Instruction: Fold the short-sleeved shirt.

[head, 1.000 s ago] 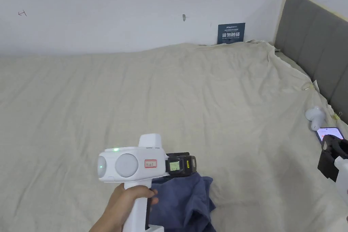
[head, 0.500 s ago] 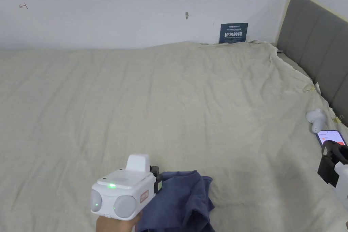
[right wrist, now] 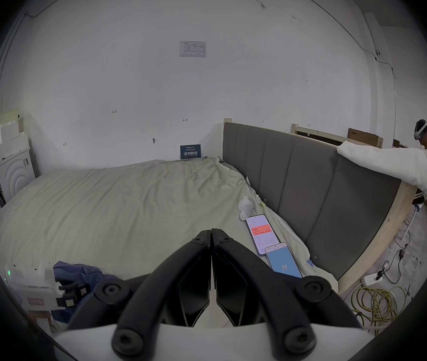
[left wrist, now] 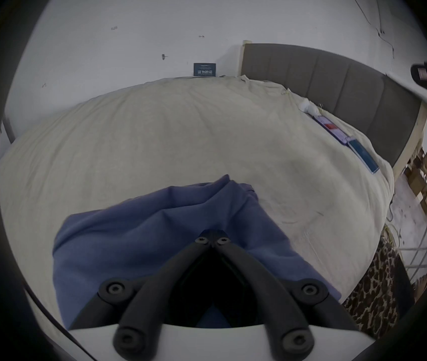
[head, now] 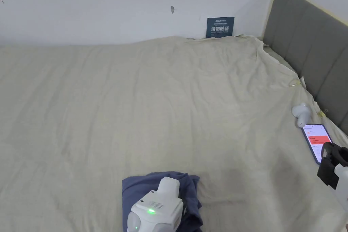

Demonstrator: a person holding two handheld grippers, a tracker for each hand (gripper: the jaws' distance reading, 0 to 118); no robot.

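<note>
- Pinching a fold of the crumpled blue short-sleeved shirt [left wrist: 155, 226]: left gripper [left wrist: 211, 239], jaws together on the cloth.
- Right gripper [right wrist: 211, 232]: jaws together, nothing between them, held above the bed at 3 o'clock.
- Shirt is bunched at 6 o'clock on the beige wrinkled bed sheet [head: 136, 107].
- Two lit smartphones [right wrist: 261, 233] and a small white device [head: 300, 113] lie at 3 o'clock, along the grey padded headboard [head: 306, 39].
</note>
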